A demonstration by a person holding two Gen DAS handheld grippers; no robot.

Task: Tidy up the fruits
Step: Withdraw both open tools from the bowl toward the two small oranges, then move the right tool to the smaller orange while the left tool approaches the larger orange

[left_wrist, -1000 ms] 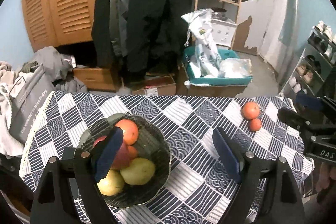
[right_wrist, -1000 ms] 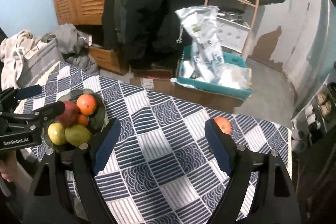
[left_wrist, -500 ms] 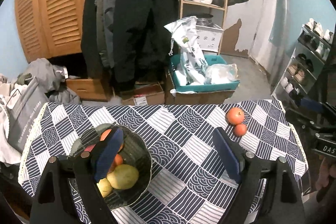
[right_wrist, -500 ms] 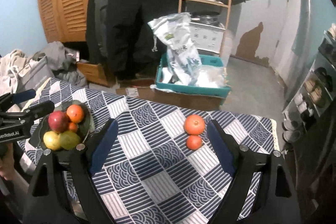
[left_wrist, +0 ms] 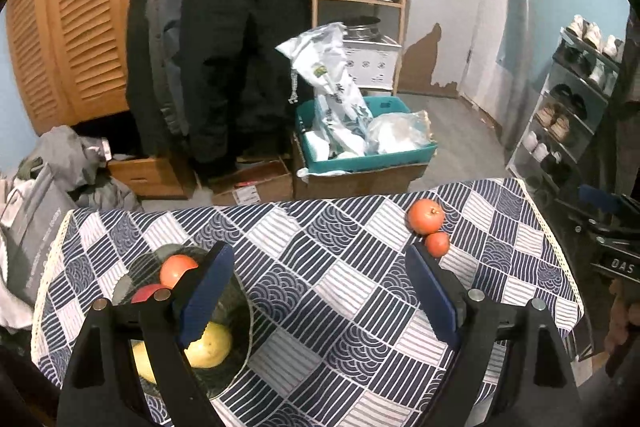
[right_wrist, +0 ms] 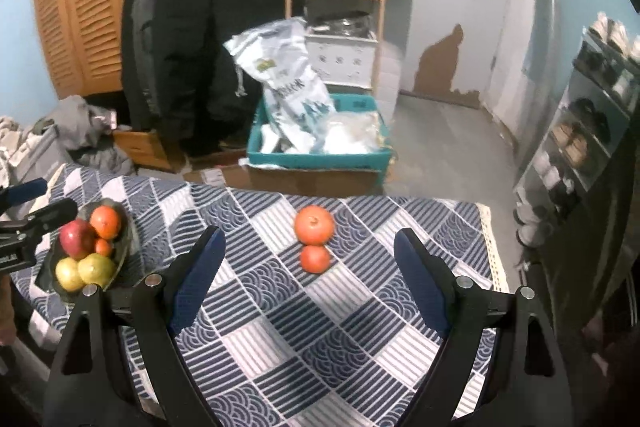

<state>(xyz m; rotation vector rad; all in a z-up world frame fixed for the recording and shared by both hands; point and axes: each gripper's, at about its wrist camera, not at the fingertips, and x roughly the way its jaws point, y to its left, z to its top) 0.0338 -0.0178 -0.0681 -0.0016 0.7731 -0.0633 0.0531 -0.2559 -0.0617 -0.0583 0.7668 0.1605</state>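
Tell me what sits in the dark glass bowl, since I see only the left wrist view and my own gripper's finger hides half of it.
Observer: The dark glass bowl holds five fruits: a red apple, a round orange, a tiny orange and two yellow-green fruits.
Operator: Is the right gripper carrying anything?
Observer: No. The right gripper has just been opening its jaws, with nothing between them.
Operator: What is it aimed at?
Observer: The large loose orange and the small loose orange on the blue patterned tablecloth lie centred ahead of it.
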